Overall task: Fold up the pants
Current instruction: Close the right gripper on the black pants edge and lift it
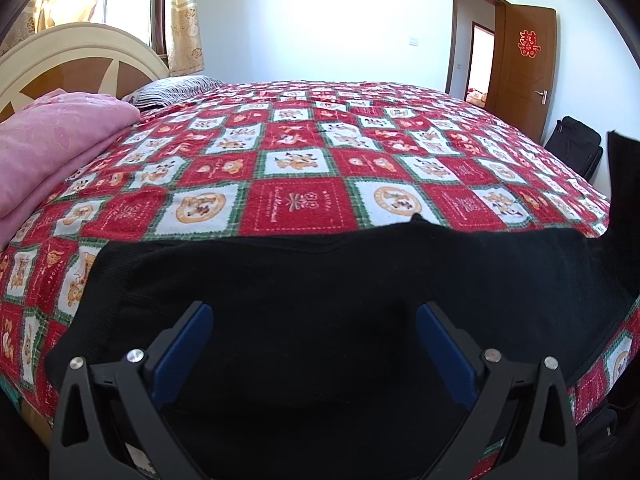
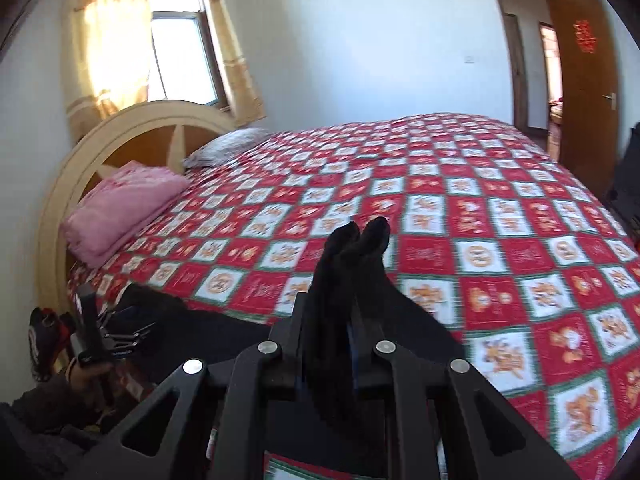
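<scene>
The black pants [image 1: 360, 280] lie spread flat on the near edge of the bed, on a red, white and green checked bedspread [image 1: 296, 168] with small bear pictures in the squares. This bedspread covers the whole bed up to the far wall. At the left, a folded pink blanket [image 1: 52, 148] rests near the cream and brown round headboard [image 1: 72, 64], and a grey striped pillow [image 1: 176, 88] lies behind it. Further back there is a window with yellow curtains [image 2: 108, 44], a white wall, and at the right a brown door [image 1: 524, 68], standing open, with a red paper sign on it. A black bag [image 1: 576, 148] stands on the floor under the door.

The left wrist view shows the pants as a wide dark sheet, and one part of them rises up at the right edge. The right wrist view shows why: there the cloth is lifted above the bedspread. Only this view shows also the other tool with the person's hand at the lower left.

The left gripper [image 1: 314, 316] hovers over the flat pants with its blue pads wide apart, holding nothing. The right gripper [image 2: 340, 320] is clenched on a bunch of the pants [image 2: 352, 264], which stands up between its jaws and sticks out past the tips.
</scene>
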`<state>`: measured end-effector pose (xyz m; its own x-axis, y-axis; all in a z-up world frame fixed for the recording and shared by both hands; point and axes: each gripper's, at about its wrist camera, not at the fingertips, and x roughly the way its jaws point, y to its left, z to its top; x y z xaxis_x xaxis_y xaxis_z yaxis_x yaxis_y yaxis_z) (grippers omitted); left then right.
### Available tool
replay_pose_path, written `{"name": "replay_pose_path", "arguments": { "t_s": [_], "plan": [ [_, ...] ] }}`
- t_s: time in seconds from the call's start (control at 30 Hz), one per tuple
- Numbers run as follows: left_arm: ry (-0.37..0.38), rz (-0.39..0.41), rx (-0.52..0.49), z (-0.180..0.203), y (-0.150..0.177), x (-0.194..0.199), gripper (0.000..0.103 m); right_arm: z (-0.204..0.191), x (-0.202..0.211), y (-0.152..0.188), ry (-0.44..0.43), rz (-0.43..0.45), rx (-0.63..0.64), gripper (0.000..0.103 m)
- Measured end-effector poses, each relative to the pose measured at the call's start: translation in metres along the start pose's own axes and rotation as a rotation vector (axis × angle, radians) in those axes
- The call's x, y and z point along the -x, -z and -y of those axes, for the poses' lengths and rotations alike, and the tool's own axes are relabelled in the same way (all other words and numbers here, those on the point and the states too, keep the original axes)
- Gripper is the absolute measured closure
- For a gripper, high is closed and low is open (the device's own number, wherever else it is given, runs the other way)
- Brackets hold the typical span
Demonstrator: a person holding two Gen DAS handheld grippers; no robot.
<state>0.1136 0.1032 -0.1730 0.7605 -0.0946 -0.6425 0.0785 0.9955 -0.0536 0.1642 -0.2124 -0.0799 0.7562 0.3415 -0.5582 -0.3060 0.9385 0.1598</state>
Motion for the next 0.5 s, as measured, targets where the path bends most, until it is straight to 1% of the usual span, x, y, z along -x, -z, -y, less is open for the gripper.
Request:
{"name": "replay_pose_path", "arguments": {
  "t_s": [0.1, 0.23, 0.33, 0.5],
  "plan": [
    [0.014, 0.0, 0.002, 0.0, -0.001, 0.001, 0.0, -0.028, -0.028, 0.012, -0.03, -0.048, 0.051, 0.087],
    [0.059, 0.006, -0.021, 0.009, -0.002, 0.005, 0.0, -0.059, -0.058, 0.033, -0.059, -0.103, 0.109, 0.087],
    [0.085, 0.012, -0.05, 0.018, -0.003, 0.008, 0.0, -0.079, -0.079, 0.048, -0.061, -0.136, 0.16, 0.087],
    [0.128, 0.017, -0.089, 0.03, -0.004, 0.013, 0.0, -0.097, -0.106, 0.073, -0.069, -0.199, 0.225, 0.087]
  ]
}}
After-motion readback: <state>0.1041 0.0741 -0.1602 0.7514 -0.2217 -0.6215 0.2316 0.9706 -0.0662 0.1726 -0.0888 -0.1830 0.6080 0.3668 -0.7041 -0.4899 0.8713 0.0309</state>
